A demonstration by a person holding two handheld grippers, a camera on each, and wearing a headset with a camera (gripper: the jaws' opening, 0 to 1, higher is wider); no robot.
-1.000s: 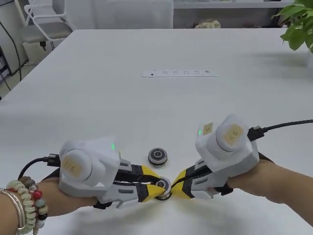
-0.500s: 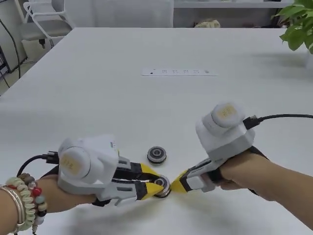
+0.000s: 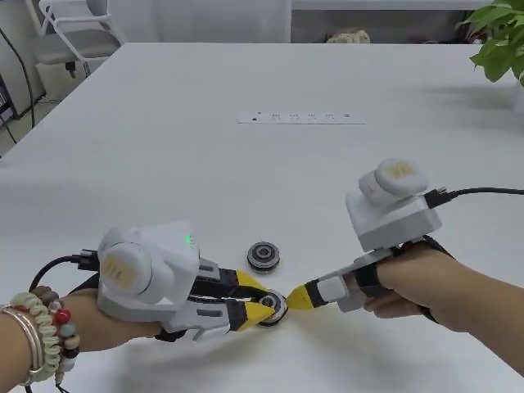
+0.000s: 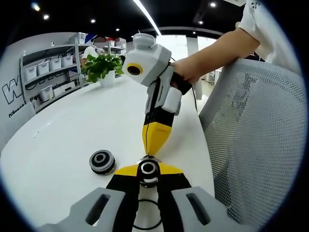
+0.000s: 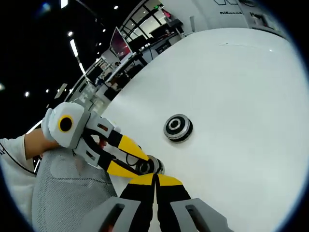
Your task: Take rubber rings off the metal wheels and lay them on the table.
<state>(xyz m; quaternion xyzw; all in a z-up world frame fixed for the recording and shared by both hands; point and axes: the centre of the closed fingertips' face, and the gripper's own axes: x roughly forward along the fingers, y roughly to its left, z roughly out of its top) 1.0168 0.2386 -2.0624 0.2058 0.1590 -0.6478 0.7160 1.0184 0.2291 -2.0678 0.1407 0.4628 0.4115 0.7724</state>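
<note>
White tabletop (image 3: 246,180) runs through the head view. In the lower middle of that frame the left gripper (image 3: 264,309) has its yellow-tipped jaws clamped on a metal wheel (image 3: 274,305). The right gripper (image 3: 296,297) comes in from the right with its jaws pressed together into one point at the wheel's right edge. A second wheel (image 3: 263,255) lies just above them, apart from both. Compared with a second ago, the right gripper has tipped its body up and swung toward the right of the frame. Its tips have slid from beneath the wheel to its side, while the left gripper and the second wheel have stayed put. In the left gripper view, the left gripper's own jaws rise from the bottom and hold the metal wheel (image 4: 148,171) by its two sides. The dark rubber ring (image 4: 141,170) is still seated around it, and the right gripper (image 4: 152,151) points down at the wheel's top edge. In the right gripper view, the closed tips of the right gripper (image 5: 155,178) touch the wheel's rim at the lower centre; whether they pinch any rubber I cannot tell. The second wheel (image 5: 178,127) sits above. The tilt reads as the start of a prying pull, so the ring is probably about to be lifted but is not yet off.
</note>
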